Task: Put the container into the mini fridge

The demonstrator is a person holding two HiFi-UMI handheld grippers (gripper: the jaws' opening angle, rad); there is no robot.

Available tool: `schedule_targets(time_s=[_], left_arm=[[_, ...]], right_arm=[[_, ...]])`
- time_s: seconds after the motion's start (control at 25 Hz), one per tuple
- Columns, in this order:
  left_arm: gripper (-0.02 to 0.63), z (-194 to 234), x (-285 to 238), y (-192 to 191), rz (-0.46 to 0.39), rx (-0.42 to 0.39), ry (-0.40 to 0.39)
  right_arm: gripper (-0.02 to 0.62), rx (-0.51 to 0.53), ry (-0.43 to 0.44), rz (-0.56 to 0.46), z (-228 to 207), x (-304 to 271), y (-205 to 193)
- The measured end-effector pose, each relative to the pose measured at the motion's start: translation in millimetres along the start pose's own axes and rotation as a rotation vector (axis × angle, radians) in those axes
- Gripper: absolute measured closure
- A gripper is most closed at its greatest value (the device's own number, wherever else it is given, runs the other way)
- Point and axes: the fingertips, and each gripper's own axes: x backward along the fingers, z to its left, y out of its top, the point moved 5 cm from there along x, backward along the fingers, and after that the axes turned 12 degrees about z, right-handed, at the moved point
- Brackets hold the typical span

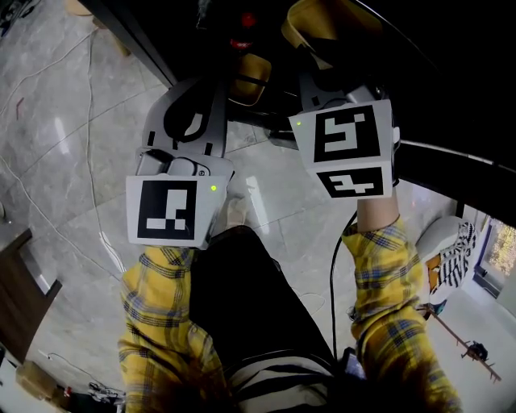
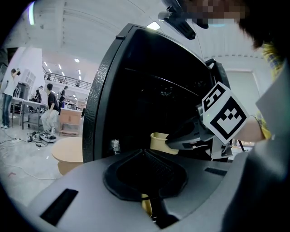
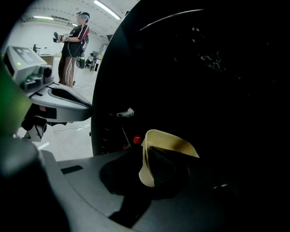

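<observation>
Our right gripper pinches the rim of the beige container — a thin hold. It could twist loose or clip the mini fridge frame at nine o'clock. Our left gripper has its jaws together, empty.

- Head view: up high, looking steeply down past the yellow plaid sleeves to the floor. The left gripper and right gripper sit mid-frame, and the mini fridge lies dark along the far edge.
- Left gripper view: looks out along its own jaws, facing the fridge's dark inside from close by. A bright hall with people opens far left.
- Right gripper view: nearer still, nose almost inside, and the fridge fills most of the frame.
- Shared: all three catch the fridge and the container. Each gripper view also catches the other gripper, the right one at the right of the left view, the left one at the left of the right view.
</observation>
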Motion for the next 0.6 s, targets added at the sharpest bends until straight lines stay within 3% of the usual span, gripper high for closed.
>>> schedule_targets(time_s=[0.6], left_arm=[[0.588,6.1,36.7,12.5,-0.007,-0.015,-0.020]], right_arm=[[0.558,-0.159,-0.098,-0.023,3.1,44.9,-10.4]])
